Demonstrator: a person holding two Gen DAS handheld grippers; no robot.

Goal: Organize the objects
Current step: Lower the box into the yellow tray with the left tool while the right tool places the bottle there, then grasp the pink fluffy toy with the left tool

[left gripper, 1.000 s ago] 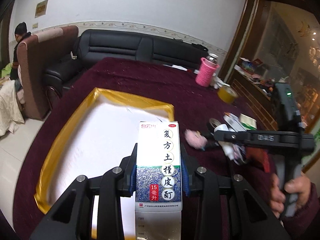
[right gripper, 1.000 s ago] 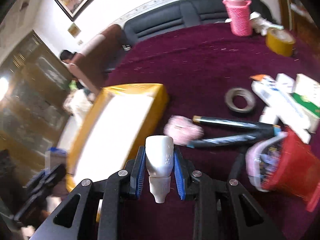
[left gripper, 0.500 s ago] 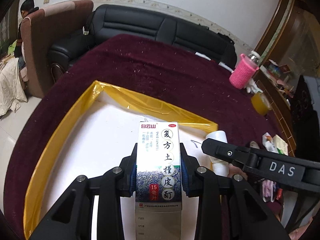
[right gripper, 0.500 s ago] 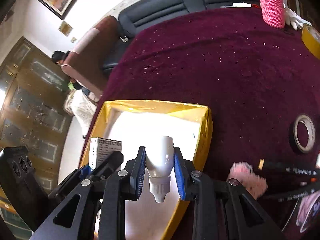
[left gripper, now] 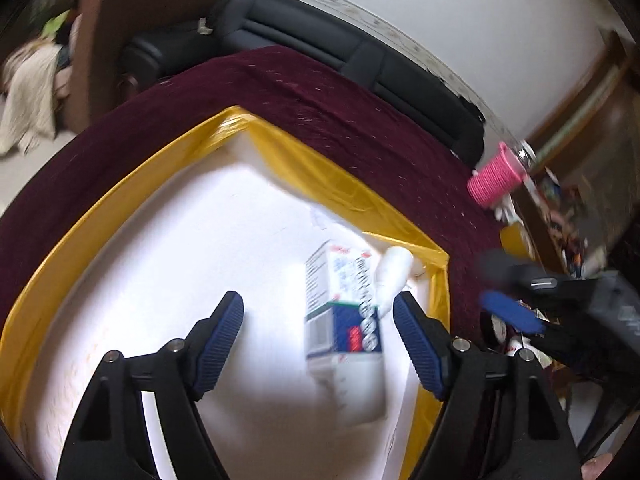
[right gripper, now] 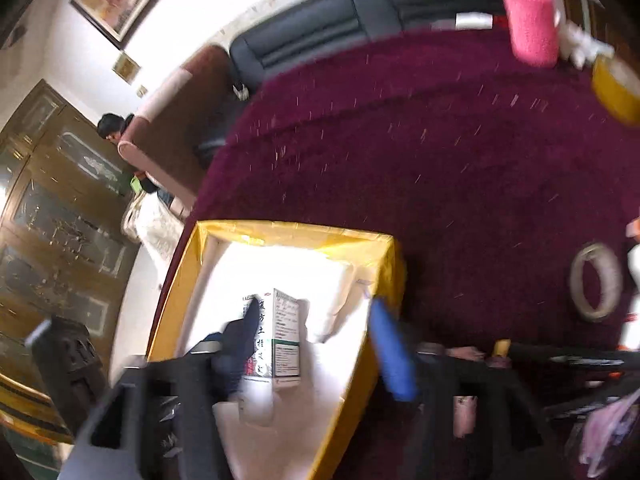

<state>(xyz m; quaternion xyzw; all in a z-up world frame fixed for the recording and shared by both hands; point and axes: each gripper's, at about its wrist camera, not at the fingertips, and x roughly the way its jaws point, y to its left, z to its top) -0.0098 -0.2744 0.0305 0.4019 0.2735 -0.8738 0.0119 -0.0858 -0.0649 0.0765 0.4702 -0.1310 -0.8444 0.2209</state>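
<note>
The left gripper (left gripper: 318, 332) is opening, its blue pads clear of the medicine box (left gripper: 342, 308) between them. The right gripper (right gripper: 316, 344) is opening too, gripping nothing. Only the left wrist view shows the white dropper bottle (left gripper: 394, 274), just beside the box near the tray's corner. The box is white and blue with printed Chinese characters, inside the yellow-rimmed white tray (left gripper: 100, 208). The tray floor towards its far corner is bare. Maroon tablecloth (right gripper: 440, 160) surrounds the tray.

Motion blur, blown-out whites, fisheye warp
</note>
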